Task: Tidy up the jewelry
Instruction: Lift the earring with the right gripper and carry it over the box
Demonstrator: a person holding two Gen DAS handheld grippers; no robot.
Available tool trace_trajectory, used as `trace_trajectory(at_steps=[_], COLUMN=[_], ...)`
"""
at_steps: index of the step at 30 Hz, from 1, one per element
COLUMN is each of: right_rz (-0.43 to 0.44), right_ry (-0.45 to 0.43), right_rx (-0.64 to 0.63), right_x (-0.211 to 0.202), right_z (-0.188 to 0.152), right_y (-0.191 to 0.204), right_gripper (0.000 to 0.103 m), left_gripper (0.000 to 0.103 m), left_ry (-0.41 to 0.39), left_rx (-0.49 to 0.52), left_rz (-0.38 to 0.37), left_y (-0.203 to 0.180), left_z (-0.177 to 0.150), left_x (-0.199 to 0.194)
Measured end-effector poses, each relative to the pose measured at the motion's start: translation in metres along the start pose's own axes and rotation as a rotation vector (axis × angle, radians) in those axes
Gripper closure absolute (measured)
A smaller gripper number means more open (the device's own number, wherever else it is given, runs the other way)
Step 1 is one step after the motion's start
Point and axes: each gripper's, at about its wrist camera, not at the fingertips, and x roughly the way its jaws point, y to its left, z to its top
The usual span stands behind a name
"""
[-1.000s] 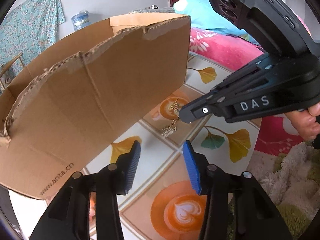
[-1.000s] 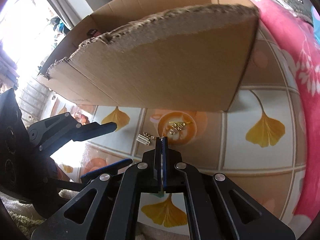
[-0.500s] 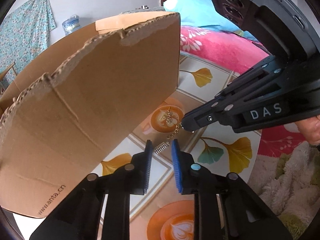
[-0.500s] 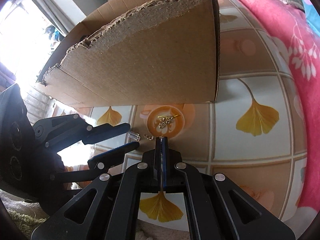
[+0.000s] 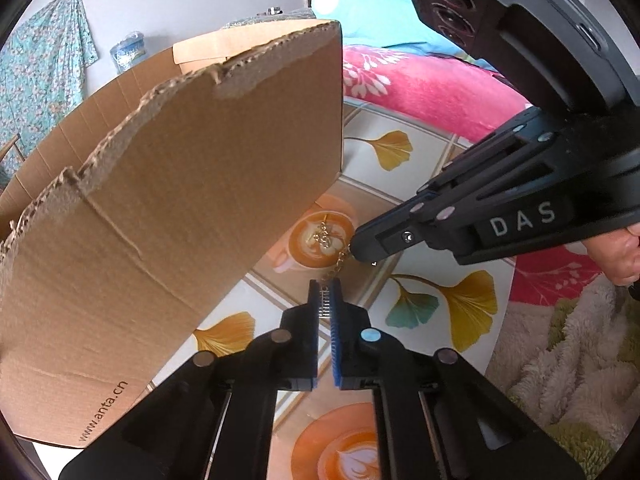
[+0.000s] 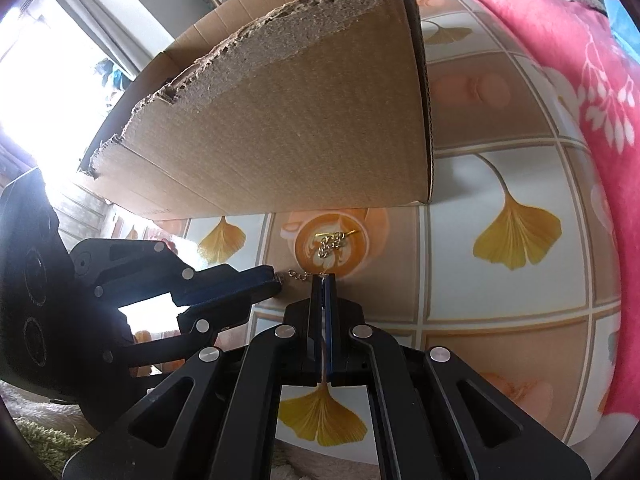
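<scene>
The left gripper has just closed on the silver comb end of a thin gold chain; the right gripper, fingers together, pinches the chain further along. It lies on the patterned tabletop, its tangled end on a printed coffee cup. Behind rises a torn cardboard box, then pink bedding.

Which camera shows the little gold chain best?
The right wrist view. There the gold chain lies in the open on the coffee-cup picture, with its tail running to the left gripper. In the left wrist view the chain is partly hidden behind the right gripper and the cardboard box.
</scene>
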Motion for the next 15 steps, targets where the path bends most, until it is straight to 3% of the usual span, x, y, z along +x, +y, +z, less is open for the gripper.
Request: trace_trajectory(at_steps=[15], right_rz=[0.013], right_ry=[-0.044], right_rx=[-0.038], right_x=[-0.025], right_z=[0.001], right_y=[0.015], right_gripper=[0.103], left_gripper=[0.099], left_ry=[-0.054], left_rx=[-0.047], left_rz=[0.047], left_y=[0.005], left_z=[-0.005], left_x=[-0.037])
